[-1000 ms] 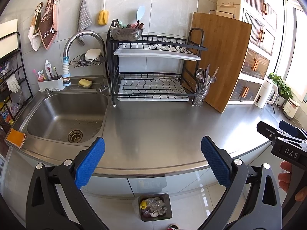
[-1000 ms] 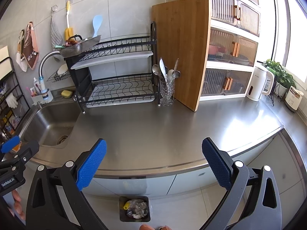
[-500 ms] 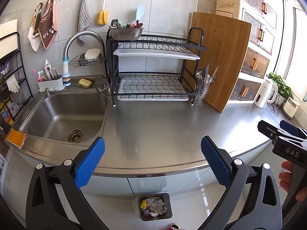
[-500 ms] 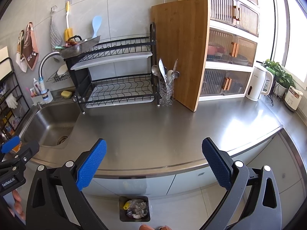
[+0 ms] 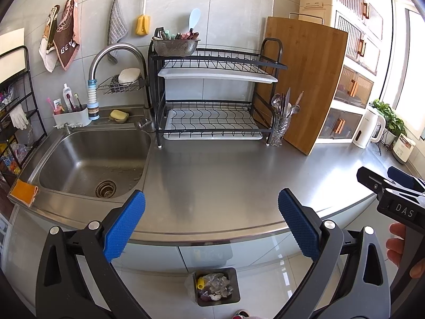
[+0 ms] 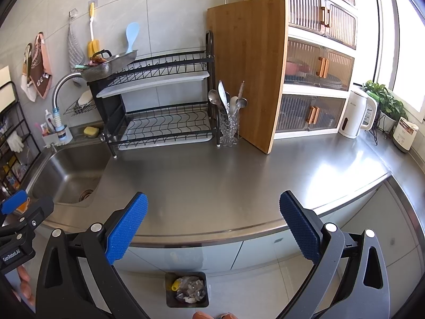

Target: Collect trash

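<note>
A small dark trash bin (image 5: 215,286) stands on the floor below the counter edge, holding crumpled clear plastic and a yellow piece; it also shows in the right wrist view (image 6: 187,289). My left gripper (image 5: 211,226) is open and empty, held above the front edge of the steel counter (image 5: 225,175). My right gripper (image 6: 213,226) is open and empty too, over the same edge further right. Each gripper shows at the side of the other's view. I see no loose trash on the counter.
A sink (image 5: 90,159) lies at the left with a faucet. A black dish rack (image 5: 212,93), a utensil glass (image 5: 283,122) and a wooden cutting board (image 5: 305,79) stand at the back. A white kettle (image 6: 356,114) and plant are at the right.
</note>
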Demonstrator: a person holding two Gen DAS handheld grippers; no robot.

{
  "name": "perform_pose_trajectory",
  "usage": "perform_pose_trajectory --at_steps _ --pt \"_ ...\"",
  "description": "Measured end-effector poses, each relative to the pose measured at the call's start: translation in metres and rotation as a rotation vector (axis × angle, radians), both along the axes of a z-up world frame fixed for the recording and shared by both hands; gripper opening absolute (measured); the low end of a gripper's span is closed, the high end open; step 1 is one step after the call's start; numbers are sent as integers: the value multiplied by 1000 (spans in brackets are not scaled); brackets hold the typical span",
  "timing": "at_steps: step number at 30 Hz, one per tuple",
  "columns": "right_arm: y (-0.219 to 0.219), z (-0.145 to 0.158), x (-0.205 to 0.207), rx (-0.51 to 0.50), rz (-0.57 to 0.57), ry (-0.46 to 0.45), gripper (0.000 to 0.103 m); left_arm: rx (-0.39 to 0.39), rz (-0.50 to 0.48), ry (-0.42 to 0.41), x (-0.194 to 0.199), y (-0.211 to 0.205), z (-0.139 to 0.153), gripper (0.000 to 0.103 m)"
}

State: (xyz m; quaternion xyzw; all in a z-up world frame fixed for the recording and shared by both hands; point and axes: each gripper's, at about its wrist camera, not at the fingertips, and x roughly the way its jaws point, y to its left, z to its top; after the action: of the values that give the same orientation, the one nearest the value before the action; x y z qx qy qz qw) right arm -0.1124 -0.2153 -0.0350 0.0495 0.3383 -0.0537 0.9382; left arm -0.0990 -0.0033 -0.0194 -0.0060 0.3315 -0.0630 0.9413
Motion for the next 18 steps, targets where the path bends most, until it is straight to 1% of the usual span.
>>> perform_pose_trajectory --at_steps 4,8,14,18 --pt "0 -1 0 3 5 1 100 -34 -14 9 0 2 0 95" --pt "0 -3 1 3 3 8 100 12 14 -3 -3 0 -1 95" --pt "0 -5 1 5 0 13 100 28 32 19 0 -1 -1 95" --pt "0 -5 1 5 0 13 100 41 37 15 0 -3 0 95"
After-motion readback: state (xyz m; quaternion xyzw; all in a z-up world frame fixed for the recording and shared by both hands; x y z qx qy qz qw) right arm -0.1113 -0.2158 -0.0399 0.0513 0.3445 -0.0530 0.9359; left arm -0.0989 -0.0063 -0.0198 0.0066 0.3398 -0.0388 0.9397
